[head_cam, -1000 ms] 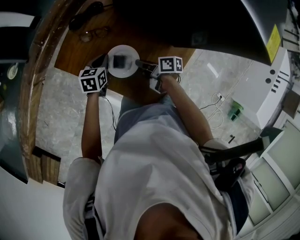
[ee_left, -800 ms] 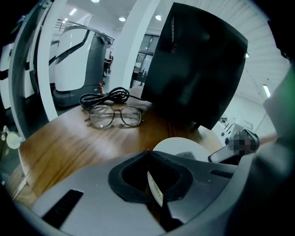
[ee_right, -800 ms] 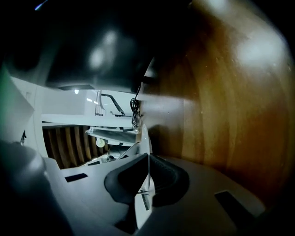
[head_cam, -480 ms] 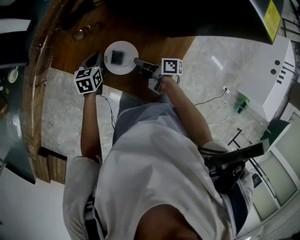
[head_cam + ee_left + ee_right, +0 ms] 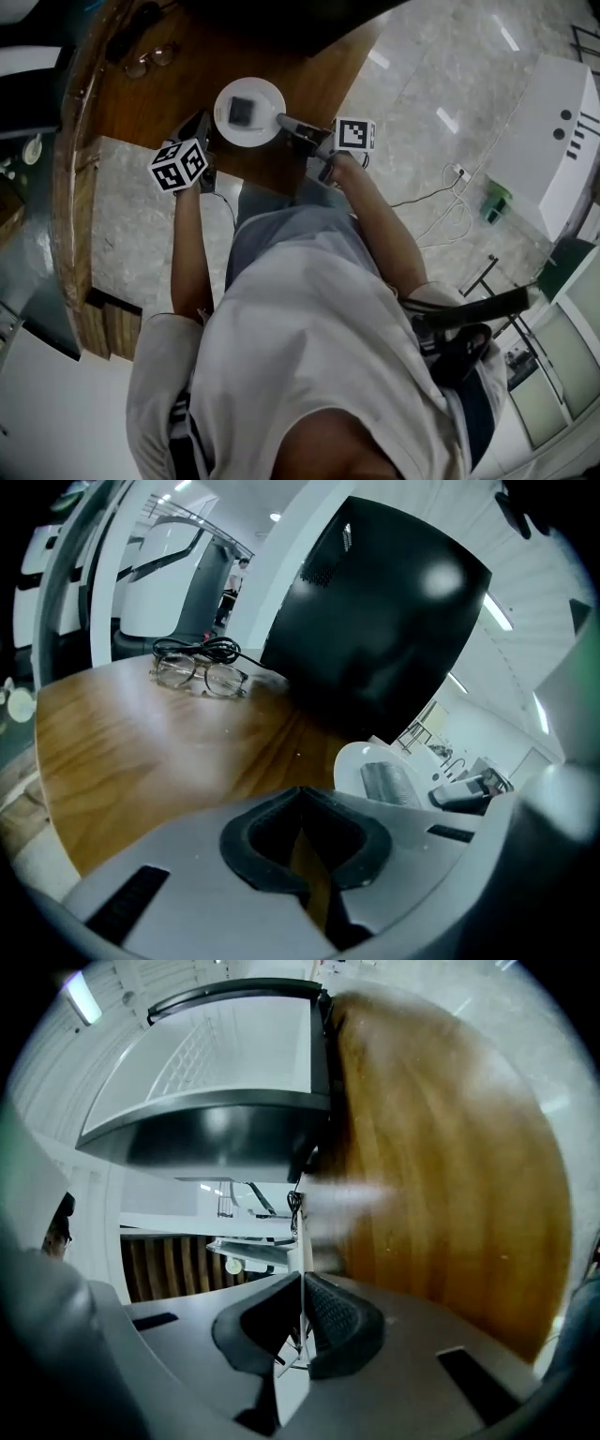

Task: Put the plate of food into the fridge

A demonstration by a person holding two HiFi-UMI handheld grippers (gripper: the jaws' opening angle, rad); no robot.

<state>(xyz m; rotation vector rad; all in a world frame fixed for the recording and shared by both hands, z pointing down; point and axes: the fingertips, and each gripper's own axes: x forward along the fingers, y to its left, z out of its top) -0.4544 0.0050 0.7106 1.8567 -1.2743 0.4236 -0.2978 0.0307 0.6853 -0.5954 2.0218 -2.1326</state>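
Right gripper clamped on plate rim near surface edge; left gripper closed, empty. Plate likely stiff, slick, breakable; food may slide, keep level.

table: wood, curved edge | glasses: folded open, lying on table's far part | floor: pale stone tile | cable: trailing over floor | green object: on floor, just beside white unit

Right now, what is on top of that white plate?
One grey block of food lies centred on the plate. The right tool grips the rim, covering that bit.
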